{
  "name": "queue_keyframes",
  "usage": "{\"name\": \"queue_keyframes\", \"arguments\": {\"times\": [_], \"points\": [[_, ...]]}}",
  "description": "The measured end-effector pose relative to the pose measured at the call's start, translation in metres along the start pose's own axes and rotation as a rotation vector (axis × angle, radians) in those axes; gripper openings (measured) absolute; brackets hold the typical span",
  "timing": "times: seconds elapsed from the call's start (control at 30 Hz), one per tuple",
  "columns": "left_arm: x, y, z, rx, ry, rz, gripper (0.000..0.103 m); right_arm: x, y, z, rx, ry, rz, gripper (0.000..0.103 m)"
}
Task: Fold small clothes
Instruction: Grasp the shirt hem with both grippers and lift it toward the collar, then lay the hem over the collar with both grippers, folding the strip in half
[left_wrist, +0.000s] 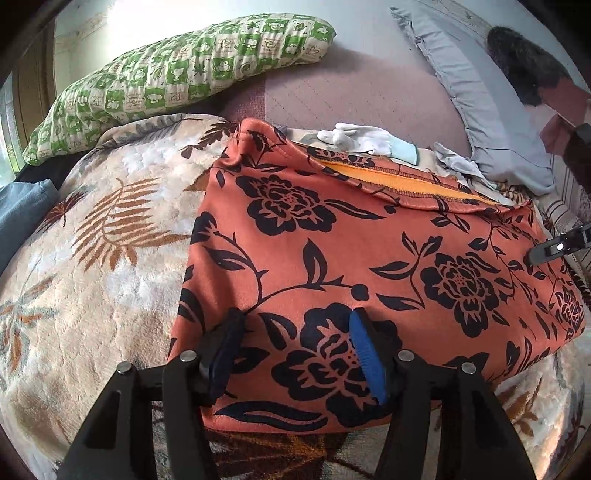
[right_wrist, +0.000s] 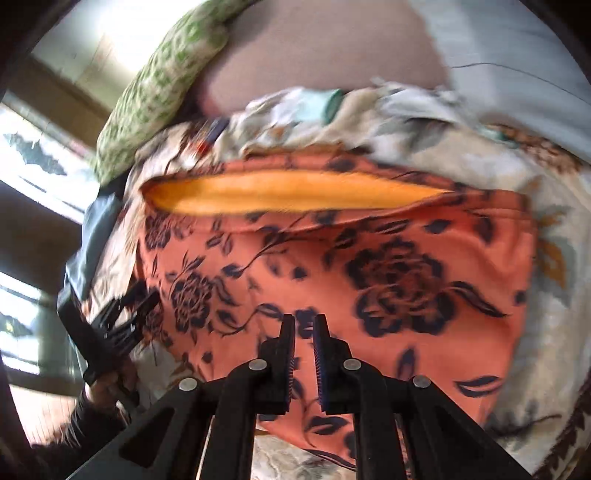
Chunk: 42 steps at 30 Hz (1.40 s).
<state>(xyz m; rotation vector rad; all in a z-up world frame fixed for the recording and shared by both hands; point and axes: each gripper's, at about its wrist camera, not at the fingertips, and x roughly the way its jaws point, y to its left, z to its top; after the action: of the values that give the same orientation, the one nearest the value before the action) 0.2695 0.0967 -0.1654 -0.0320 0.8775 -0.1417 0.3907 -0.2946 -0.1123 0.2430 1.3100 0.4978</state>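
Note:
An orange-red garment (left_wrist: 369, 258) with a black flower print lies folded flat on the bed, its yellow lining (left_wrist: 399, 186) showing along the far hem. My left gripper (left_wrist: 295, 314) hovers open over the garment's near left part, its pads off the cloth. In the right wrist view the garment (right_wrist: 388, 273) is blurred. My right gripper (right_wrist: 303, 321) is over its near edge, jaws shut to a thin slit with nothing between them. The right gripper's tip (left_wrist: 557, 247) shows at the garment's right edge. A hand (right_wrist: 107, 387) holds the left gripper (right_wrist: 125, 314) at the left.
A cream fleece blanket (left_wrist: 92, 258) with leaf patterns covers the bed. A green checked pillow (left_wrist: 177, 74) lies at the back left and a grey pillow (left_wrist: 480, 103) at the back right. A white glove (left_wrist: 362, 138) rests just beyond the garment. Blue-grey cloth (left_wrist: 22, 210) sits at the left.

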Motion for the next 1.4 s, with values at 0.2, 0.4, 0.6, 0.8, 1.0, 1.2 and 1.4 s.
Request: {"name": "queue_keyframes", "arguments": {"times": [0.2,0.4,0.6,0.8,1.0,1.2,1.4], "points": [[0.003,0.001,0.003,-0.01,0.003,-0.012,0.064,0.066,0.022,0.076,-0.072,0.016,-0.089,0.011],[0.003,0.002,0.005,-0.019,0.01,-0.013,0.064,0.027,-0.048,0.097,0.362,-0.316,-0.162,0.013],[-0.009,0.009,0.008,-0.064,-0.036,-0.02,0.065,0.036,0.041,0.069,0.009,-0.261,-0.049,0.018],[-0.011,0.031,0.01,-0.176,-0.021,-0.086,0.065,0.063,0.001,0.052,0.225,-0.212,-0.094,0.055],[-0.021,0.033,0.012,-0.19,-0.052,-0.093,0.065,-0.032,-0.03,-0.012,0.281,-0.39,-0.131,0.066],[-0.021,0.023,0.013,-0.16,-0.069,-0.081,0.065,-0.071,-0.128,-0.111,0.561,-0.34,-0.08,0.072],[-0.015,0.015,0.011,-0.127,-0.054,-0.063,0.065,-0.063,-0.123,-0.165,0.565,-0.312,0.091,0.072]]}}
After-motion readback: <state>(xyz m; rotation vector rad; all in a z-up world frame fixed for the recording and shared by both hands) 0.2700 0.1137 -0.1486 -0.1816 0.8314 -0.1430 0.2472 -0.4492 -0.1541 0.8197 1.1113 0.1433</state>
